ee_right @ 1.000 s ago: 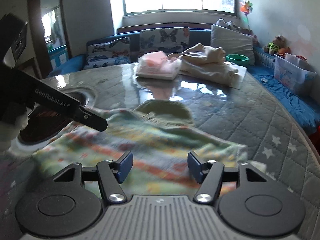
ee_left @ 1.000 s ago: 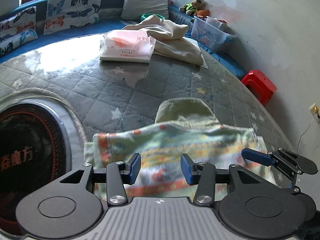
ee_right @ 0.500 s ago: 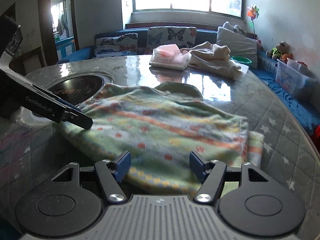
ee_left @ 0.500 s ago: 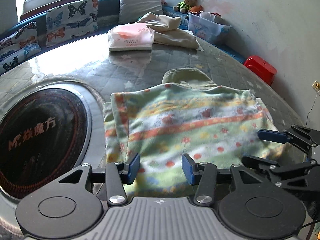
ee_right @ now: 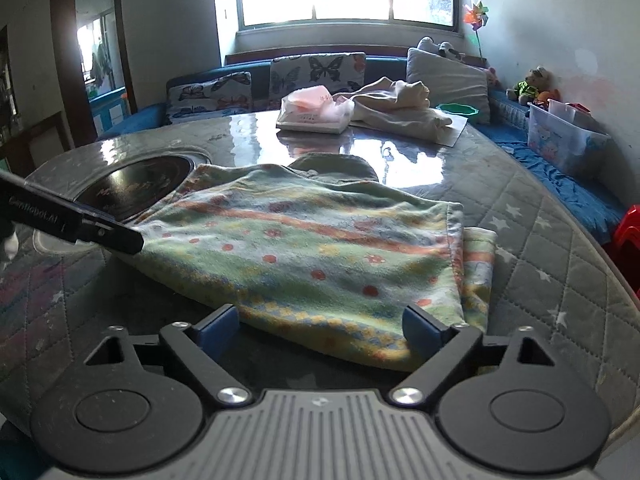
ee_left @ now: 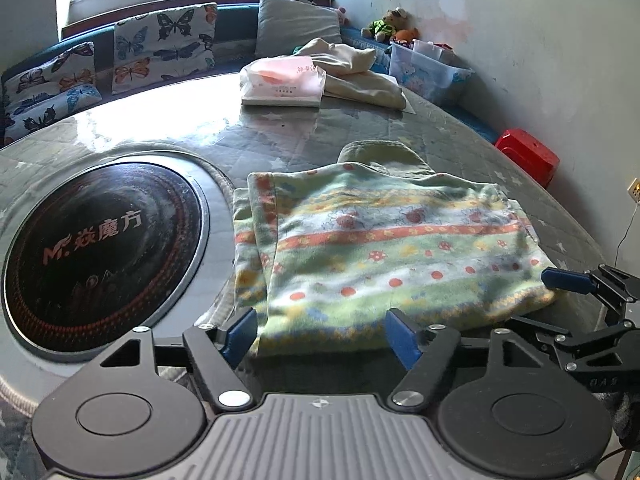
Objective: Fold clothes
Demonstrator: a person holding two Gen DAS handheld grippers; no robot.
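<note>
A striped green, orange and white patterned garment (ee_left: 384, 252) lies folded flat on the quilted round table (ee_left: 280, 140), its green collar (ee_left: 380, 156) at the far side. It also shows in the right wrist view (ee_right: 312, 252). My left gripper (ee_left: 320, 334) is open and empty at the garment's near edge. My right gripper (ee_right: 320, 328) is open and empty at the near edge further right; it also shows in the left wrist view (ee_left: 580, 304). The left gripper's finger (ee_right: 100, 234) shows at the left of the right wrist view.
A black round cooktop (ee_left: 96, 248) is set in the table left of the garment. A pink plastic-wrapped pack (ee_left: 284, 84) and a cream garment (ee_left: 356, 76) lie at the far side. A red stool (ee_left: 528, 156) and a clear storage box (ee_left: 424, 72) stand by the wall.
Both grippers have pulled back towards me from the garment and their jaws have spread wider. The garment now lies flat and still on the table.
</note>
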